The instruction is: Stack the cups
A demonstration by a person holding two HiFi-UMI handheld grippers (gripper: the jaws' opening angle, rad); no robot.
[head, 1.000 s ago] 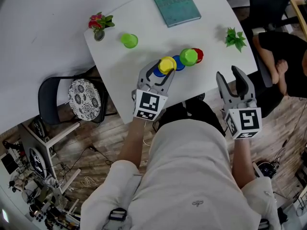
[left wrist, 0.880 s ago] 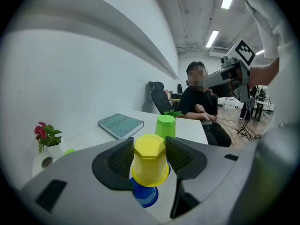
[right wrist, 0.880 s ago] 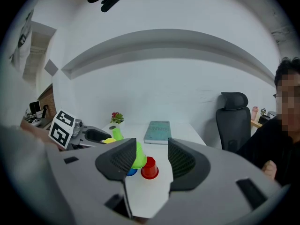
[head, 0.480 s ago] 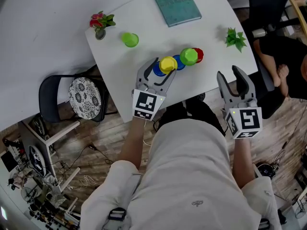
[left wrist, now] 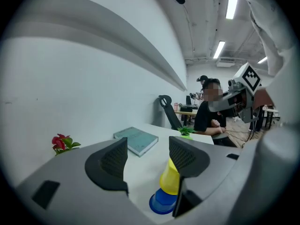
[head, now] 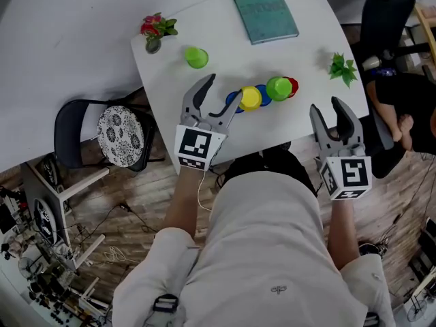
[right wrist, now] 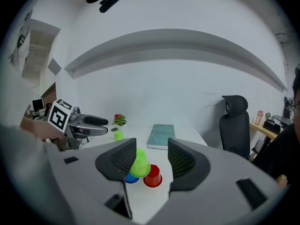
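left gripper (head: 222,90) just spread open, empty, yellow cup (head: 250,98) just beside its right jaw

Blue cup (right wrist: 131,178) partly behind fingers (right wrist: 118,158)

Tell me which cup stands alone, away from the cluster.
The green cup beside the flowers. The yellow cup, red cup, blue cups and the second green cup are bunched together.

You are holding your left gripper (head: 223,87) out, its jaws just opening wide, nothing between them; your right gripper (head: 325,105) is hovering open-jawed and empty.
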